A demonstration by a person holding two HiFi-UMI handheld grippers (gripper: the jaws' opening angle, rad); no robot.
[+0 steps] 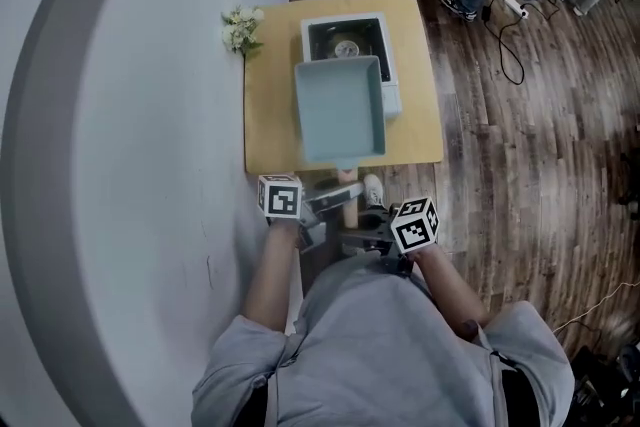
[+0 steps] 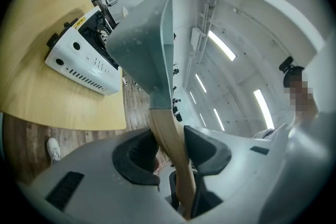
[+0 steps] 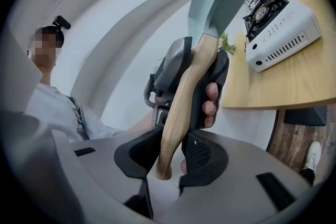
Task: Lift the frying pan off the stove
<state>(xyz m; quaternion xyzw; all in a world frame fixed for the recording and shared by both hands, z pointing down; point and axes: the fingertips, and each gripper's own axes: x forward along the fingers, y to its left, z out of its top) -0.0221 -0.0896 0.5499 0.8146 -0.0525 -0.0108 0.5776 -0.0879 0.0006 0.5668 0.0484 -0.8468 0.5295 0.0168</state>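
While off stove (image 1: 347, 43), pan (image 1: 340, 108) aloft

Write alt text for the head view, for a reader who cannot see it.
From above, a person grips the wooden handle of a square teal pan with the left tool and right tool, holding it over a wooden table. The pan hides the near edge of a white stove; flowers sit at the table's far left corner.
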